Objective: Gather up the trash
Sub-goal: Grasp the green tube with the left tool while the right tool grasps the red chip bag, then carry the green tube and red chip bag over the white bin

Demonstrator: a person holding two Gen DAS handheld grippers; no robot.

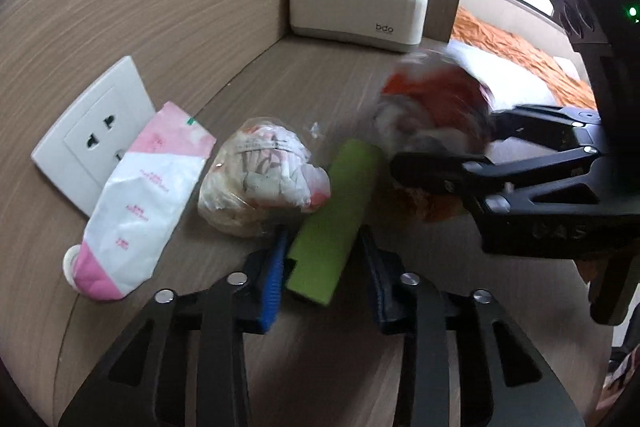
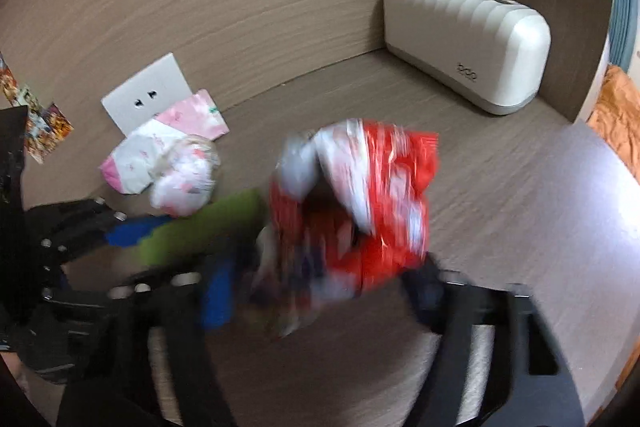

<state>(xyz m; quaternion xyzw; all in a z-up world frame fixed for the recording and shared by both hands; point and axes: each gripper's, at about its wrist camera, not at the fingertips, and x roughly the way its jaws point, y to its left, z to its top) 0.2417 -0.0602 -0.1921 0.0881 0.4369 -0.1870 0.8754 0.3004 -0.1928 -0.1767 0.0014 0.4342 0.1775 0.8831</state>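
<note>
A green wrapper [image 1: 334, 217] lies on the wooden desk between the fingers of my left gripper [image 1: 326, 259], which is open around its near end. A crumpled clear bag of paper trash [image 1: 260, 177] lies just left of it, and a pink and white pouch [image 1: 144, 199] leans on the wall. My right gripper [image 2: 320, 291] is shut on a crumpled red and white snack bag [image 2: 360, 199], blurred by motion. That bag also shows in the left wrist view [image 1: 432, 107], held by the right gripper [image 1: 444, 147] above the desk.
A cream tissue box [image 1: 358, 7] stands in the back corner. Wall sockets [image 1: 94, 131] sit on the wood panel behind the trash. A bed with an orange cover [image 1: 520, 55] lies beyond the desk's right edge.
</note>
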